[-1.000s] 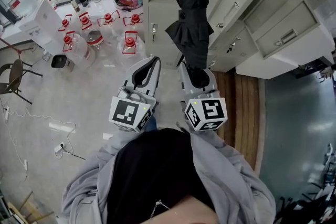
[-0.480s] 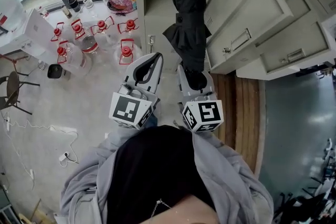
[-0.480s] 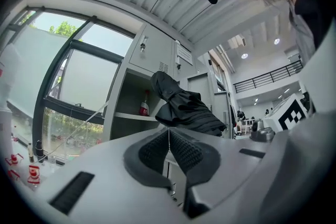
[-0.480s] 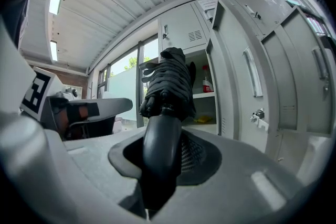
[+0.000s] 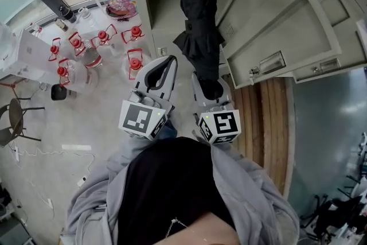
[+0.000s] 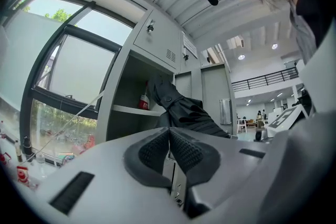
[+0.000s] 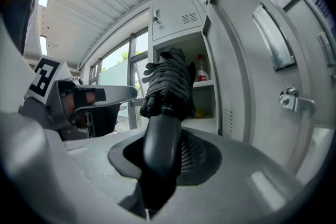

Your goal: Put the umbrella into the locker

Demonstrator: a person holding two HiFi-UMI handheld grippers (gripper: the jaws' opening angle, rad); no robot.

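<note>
Head view: the right gripper (image 5: 210, 84) has its jaws closed narrowly on the handle of the folded black umbrella (image 5: 198, 14). The umbrella runs straight ahead from the jaws, its far end at the mouth of the open locker (image 5: 150, 14); whether it has passed the front edge cannot be told. The left gripper (image 5: 168, 66) sits just beside the right gripper, on its left, and carries nothing. The locker door (image 5: 269, 14) stands swung out ahead and to the right of the right gripper. Clear jugs with red caps (image 5: 97, 46) stand on the floor ahead and to the left of the left gripper. A strip of wooden flooring (image 5: 261, 123) lies to the right of the right gripper. Left gripper view: the two ribbed pads (image 6: 184, 152) meet with nothing between them. The umbrella lies ahead and slightly right of the jaws, reaching towards a shelf (image 6: 131, 109) in the open compartment, where a red-labelled bottle (image 6: 144, 101) stands. A window (image 6: 68, 76) is to the left. Right gripper view: the dark handle fills the gap between the pads, clamped. The pleated canopy rises directly ahead, before the open compartment. The door is close on the right, the left gripper on the left.
</note>
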